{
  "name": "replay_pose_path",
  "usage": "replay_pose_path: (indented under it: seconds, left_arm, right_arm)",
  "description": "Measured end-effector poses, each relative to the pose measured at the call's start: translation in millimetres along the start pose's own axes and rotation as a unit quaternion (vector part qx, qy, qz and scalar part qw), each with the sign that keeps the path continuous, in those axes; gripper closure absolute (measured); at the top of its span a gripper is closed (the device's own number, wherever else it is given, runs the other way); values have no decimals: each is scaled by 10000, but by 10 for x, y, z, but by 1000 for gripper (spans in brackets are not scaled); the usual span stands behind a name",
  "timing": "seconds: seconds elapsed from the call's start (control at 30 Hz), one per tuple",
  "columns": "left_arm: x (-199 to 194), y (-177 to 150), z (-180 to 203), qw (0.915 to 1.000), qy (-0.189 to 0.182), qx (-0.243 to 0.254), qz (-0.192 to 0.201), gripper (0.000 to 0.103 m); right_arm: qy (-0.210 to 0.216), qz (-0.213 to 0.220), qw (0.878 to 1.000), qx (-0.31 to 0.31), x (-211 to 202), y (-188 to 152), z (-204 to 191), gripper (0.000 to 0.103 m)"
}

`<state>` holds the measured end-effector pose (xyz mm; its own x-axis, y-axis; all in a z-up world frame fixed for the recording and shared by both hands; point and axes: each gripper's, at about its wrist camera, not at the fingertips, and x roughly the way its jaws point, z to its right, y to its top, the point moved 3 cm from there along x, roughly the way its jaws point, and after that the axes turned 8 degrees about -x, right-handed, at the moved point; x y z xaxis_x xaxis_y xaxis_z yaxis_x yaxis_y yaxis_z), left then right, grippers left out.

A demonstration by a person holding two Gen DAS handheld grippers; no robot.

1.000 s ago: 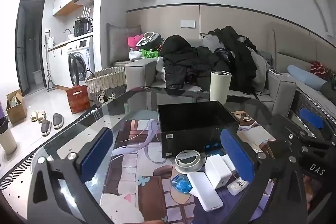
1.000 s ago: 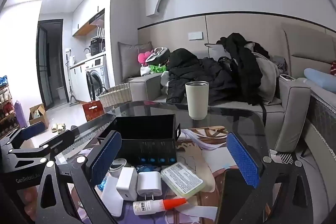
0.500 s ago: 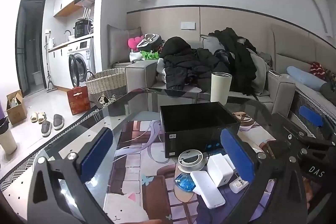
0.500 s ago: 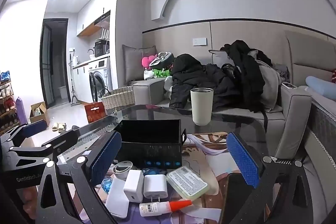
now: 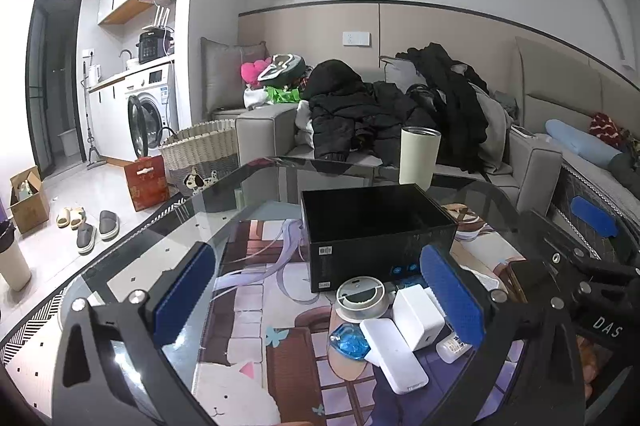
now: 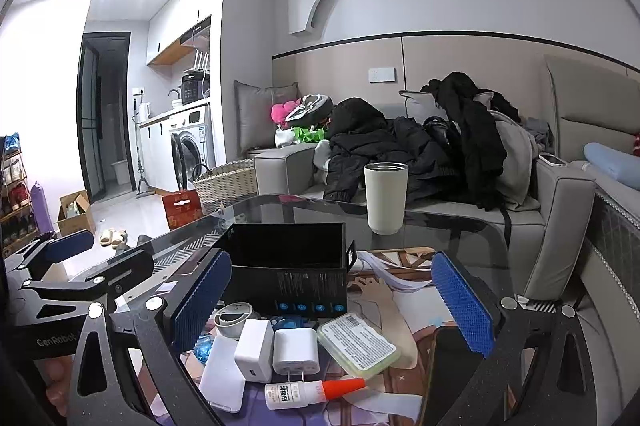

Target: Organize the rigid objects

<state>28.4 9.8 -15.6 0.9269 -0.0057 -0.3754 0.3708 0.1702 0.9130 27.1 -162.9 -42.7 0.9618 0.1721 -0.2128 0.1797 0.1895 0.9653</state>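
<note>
left gripper (image 5: 316, 298) wide, empty, poised for a pick | right gripper (image 6: 332, 302) wide, empty | chargers (image 6: 272, 348), glue (image 6: 308, 392) clustered just before open box (image 6: 286, 268), likely their bin

The box (image 6: 288, 276) is matte black with a row of small blue round icons along its front. The tumbler (image 6: 385, 197) at its 1 o'clock is cream with a steel rim. At 6 o'clock, two chargers (image 6: 272, 348) are plain white, the flat case (image 6: 357, 343) is pale green under a white barcode label, and the glue bottle (image 6: 310, 392) is white with an orange tip.
</note>
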Motion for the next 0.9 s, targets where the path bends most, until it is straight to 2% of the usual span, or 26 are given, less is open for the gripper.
replay_pose_path:
  seconds: [0.13,0.9]
  left_arm:
    - [54,-25,13,9999,39,17,-100,0]
    - [73,-62,30,9999,31,8,-117,0]
  right_arm:
    - [10,-34,10000,-33,-11,2,-10,1]
    - [25,-42,10000,-38,-1,15,-4,1]
